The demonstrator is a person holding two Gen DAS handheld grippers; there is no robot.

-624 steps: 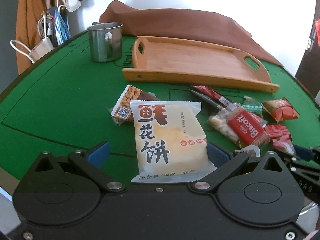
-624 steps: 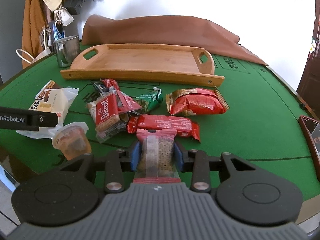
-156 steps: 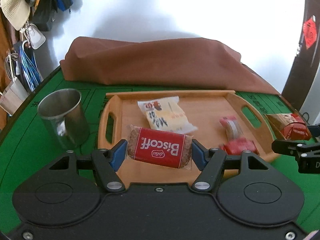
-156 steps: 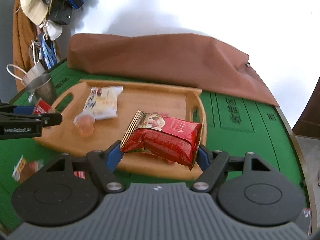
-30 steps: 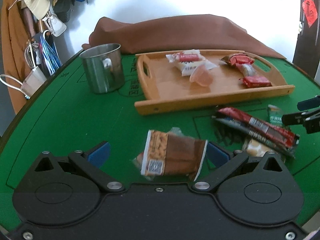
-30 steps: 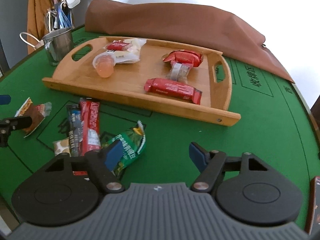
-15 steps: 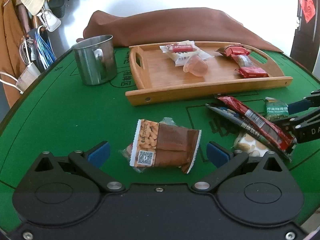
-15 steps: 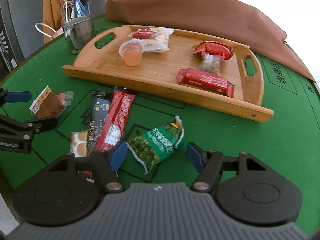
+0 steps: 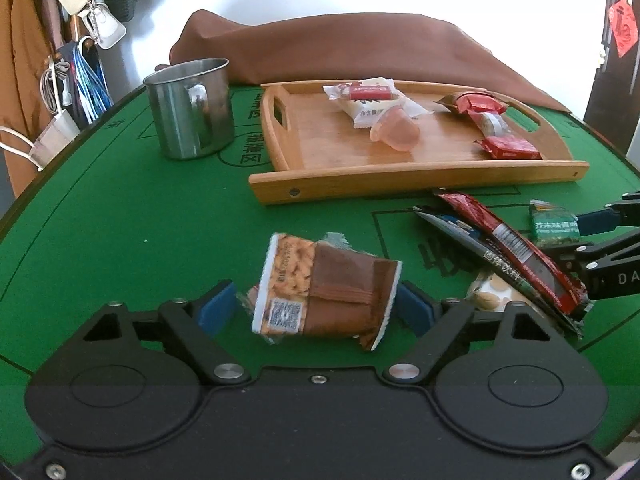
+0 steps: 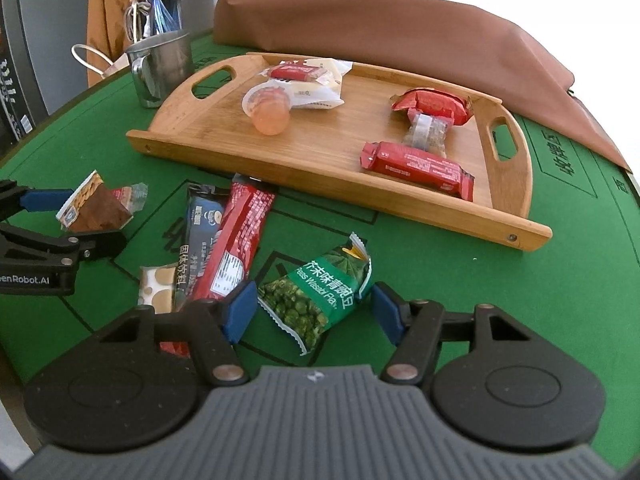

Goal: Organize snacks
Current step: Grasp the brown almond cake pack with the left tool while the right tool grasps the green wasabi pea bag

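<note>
In the left wrist view, the left gripper (image 9: 314,310) spreads wide around the brown almond packet (image 9: 324,290) near the counter's front edge, ready to close on it. In the right wrist view, the right gripper (image 10: 310,312) likewise brackets the green pea packet (image 10: 320,292), jaws apart, with the wooden tray (image 10: 332,160) waiting behind.

Left hand-held gripper (image 9: 314,306) low, jaws wide apart. Right hand-held gripper (image 10: 310,310) likewise, seemingly near table level.

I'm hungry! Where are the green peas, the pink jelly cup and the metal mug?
green peas (image 10: 320,300), right wrist view, middle of the bag.
pink jelly cup (image 10: 269,111), right wrist view, its side.
metal mug (image 9: 188,110), left wrist view, its handle side.
</note>
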